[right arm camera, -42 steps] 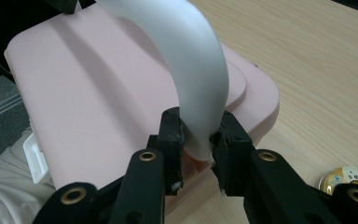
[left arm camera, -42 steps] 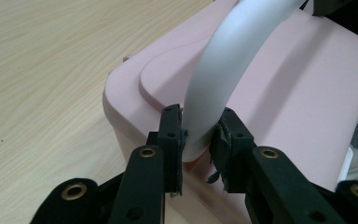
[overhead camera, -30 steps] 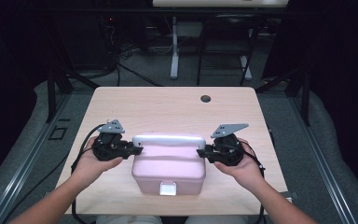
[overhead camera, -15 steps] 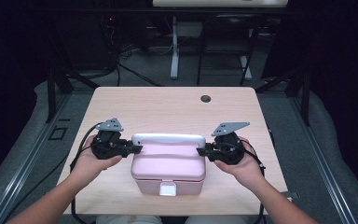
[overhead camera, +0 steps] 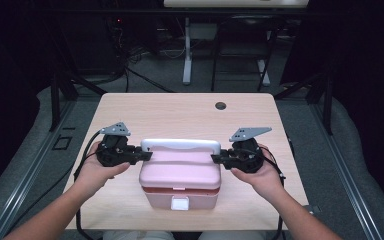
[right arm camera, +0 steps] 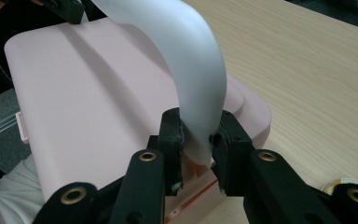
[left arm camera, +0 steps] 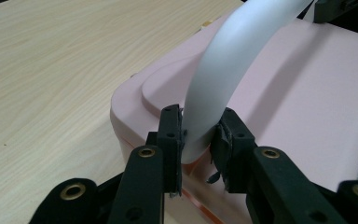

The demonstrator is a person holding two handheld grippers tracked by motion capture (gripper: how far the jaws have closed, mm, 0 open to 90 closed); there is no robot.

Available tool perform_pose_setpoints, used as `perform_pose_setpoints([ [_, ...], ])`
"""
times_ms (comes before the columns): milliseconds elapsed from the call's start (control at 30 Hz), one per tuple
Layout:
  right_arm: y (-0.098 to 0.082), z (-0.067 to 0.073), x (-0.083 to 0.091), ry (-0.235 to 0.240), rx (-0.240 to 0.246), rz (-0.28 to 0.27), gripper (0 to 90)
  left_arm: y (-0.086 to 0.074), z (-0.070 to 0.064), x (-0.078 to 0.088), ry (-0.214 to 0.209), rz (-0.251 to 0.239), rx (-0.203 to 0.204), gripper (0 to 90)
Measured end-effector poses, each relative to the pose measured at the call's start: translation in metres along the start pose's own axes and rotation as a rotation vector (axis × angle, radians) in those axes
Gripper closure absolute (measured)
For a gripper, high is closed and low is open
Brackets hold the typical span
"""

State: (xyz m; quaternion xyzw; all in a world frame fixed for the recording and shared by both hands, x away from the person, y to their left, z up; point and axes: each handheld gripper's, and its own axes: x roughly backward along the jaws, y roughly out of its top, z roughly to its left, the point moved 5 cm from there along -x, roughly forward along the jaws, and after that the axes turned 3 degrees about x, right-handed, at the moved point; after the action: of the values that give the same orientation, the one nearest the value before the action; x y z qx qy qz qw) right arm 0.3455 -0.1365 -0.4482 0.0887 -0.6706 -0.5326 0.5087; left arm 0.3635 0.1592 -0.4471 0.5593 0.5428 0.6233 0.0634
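I have both grippers clamped on the white handle (overhead camera: 181,145) of the pink box (overhead camera: 180,172), one at each end. In the left gripper view my fingers (left arm camera: 171,135) pinch the root of the handle where it meets the lid; in the right gripper view the fingers (right arm camera: 171,133) do the same at the other root. In the high view the left gripper (overhead camera: 142,156) sits left of centre and the right gripper (overhead camera: 219,158) right of centre, both pointing inward at the box.

The box rests on the tabletop (overhead camera: 180,112), low in the middle of the frame, near my edge, with its latch (overhead camera: 180,202) facing me. The handle stands upright above the back of the lid.

Against the frames from a second ago almost nothing has shifted: the box lies in the same spot and the handle stands as it stood. My left hand has crept only a touch, and my right has kept still. I read that as a settled two-sided hold, with no lift or swing of the handle begun yet. The next move, I judge, needs both hands to act together so the box stays level.
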Motion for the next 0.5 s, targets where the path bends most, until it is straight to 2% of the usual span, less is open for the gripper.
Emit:
perform_pose_setpoints([
  [500, 0.01, -0.001, 0.006, 0.0, -0.003, -0.026, 72.7, 0.014, -0.002, 0.01, 0.002, -0.023, -0.009, 72.5],
])
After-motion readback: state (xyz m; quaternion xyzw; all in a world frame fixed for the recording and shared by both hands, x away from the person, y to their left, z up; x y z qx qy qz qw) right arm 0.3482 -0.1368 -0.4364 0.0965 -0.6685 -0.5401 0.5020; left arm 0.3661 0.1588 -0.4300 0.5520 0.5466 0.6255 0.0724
